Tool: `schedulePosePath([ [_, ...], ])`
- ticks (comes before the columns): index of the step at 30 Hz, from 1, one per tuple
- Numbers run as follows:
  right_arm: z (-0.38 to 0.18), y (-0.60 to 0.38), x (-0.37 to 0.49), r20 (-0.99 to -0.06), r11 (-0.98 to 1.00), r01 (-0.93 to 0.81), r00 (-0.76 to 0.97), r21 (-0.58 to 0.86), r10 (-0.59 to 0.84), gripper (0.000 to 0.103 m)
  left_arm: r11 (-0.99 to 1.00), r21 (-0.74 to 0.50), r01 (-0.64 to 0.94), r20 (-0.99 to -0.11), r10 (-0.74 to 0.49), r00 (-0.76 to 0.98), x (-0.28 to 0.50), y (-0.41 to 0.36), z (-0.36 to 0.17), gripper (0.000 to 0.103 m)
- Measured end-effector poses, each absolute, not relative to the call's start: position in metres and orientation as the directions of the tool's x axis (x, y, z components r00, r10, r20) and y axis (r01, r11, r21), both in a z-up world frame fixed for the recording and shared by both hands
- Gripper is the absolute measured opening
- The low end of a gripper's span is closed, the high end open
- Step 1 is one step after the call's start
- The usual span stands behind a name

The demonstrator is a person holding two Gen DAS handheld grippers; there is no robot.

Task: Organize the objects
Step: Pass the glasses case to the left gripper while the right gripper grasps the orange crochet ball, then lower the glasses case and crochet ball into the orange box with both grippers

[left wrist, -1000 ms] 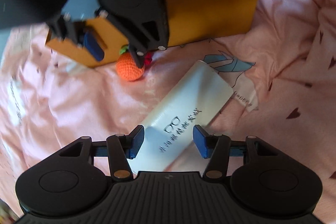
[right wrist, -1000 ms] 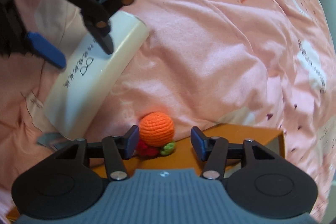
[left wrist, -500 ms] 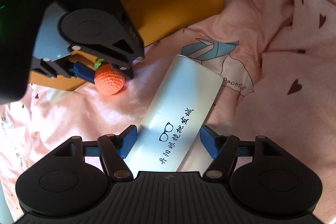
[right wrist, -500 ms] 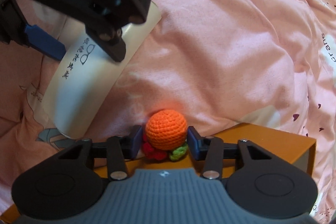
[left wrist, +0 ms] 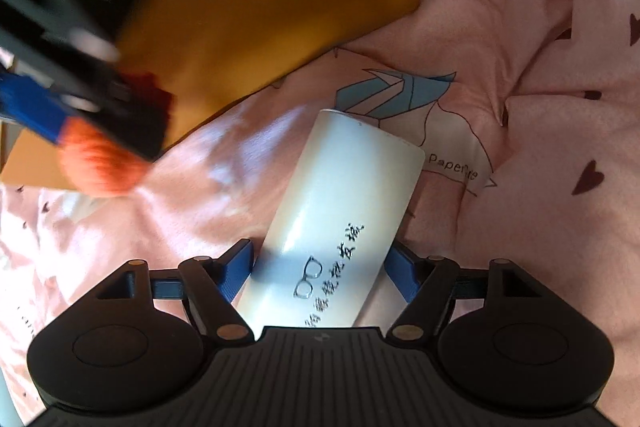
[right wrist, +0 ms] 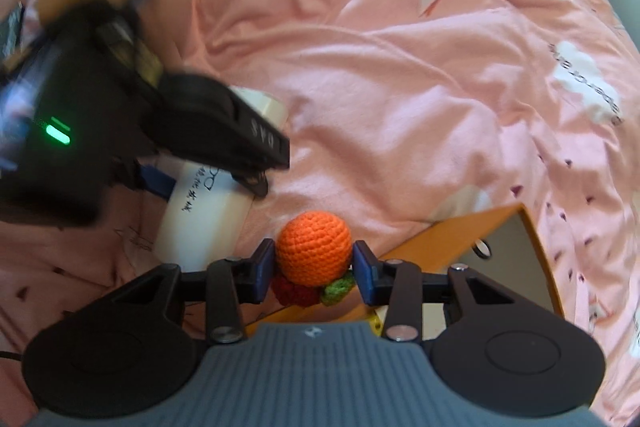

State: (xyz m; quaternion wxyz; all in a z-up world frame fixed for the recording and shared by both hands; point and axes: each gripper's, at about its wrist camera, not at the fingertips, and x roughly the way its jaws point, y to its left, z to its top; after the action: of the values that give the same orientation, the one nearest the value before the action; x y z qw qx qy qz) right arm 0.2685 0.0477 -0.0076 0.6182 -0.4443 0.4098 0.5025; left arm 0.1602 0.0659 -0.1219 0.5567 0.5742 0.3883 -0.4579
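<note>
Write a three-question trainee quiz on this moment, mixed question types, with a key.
1. True or false: the right gripper is shut on the crochet orange.
2. Multiple choice: the white case lies A) inside the orange box, B) on the pink bedding, between the left gripper's fingers, C) on top of the orange.
3. Fill in: the print on the case shows a pair of ____.

Key: 1 true; 2 B; 3 glasses.
</note>
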Motion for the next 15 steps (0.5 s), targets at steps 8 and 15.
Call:
schedulePosePath([
  [8, 0.031, 0.009, 0.258, -0.917, 0.253, -0.961, 0.196, -0.11, 0.347, 0.043, 0.136, 0.198, 0.971, -0.98, -0.012, 0.201, 0.181, 0.063, -0.109, 0.079],
  [15, 0.045, -0.029, 0.26, -0.891, 0.381, -0.913, 0.291, -0.149, 0.349, 0.043, 0.412, 0.222, 0.884, -0.971, 0.016, 0.237, 0.188, 0.073, -0.09, 0.076],
])
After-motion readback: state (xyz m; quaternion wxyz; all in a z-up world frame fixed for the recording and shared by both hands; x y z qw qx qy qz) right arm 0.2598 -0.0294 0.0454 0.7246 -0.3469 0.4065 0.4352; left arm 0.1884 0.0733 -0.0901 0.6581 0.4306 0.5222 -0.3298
